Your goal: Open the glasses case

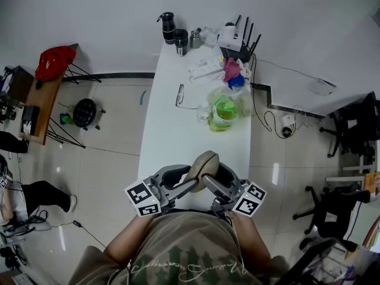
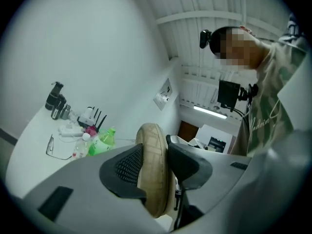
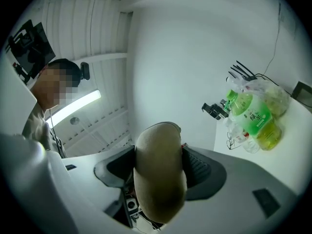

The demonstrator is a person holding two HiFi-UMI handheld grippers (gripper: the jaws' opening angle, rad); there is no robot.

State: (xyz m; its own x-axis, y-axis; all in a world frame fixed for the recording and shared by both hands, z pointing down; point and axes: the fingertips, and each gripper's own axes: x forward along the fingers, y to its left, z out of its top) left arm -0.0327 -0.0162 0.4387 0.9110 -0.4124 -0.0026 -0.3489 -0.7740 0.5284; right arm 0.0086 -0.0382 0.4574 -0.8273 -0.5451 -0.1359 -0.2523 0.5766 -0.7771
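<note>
- Tan glasses case (image 1: pixel 202 164), held between both grippers over the near end of the white table (image 1: pixel 178 136).
- Left gripper (image 2: pixel 155 165), clamped on the case's edge.
- Right gripper (image 3: pixel 160 166), clamped across the case's body.

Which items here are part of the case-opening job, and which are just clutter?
Job: case, left gripper and right gripper, both clamped on it.
Clutter: glasses, green bottle, power strip, router, flask, all on the table.
</note>
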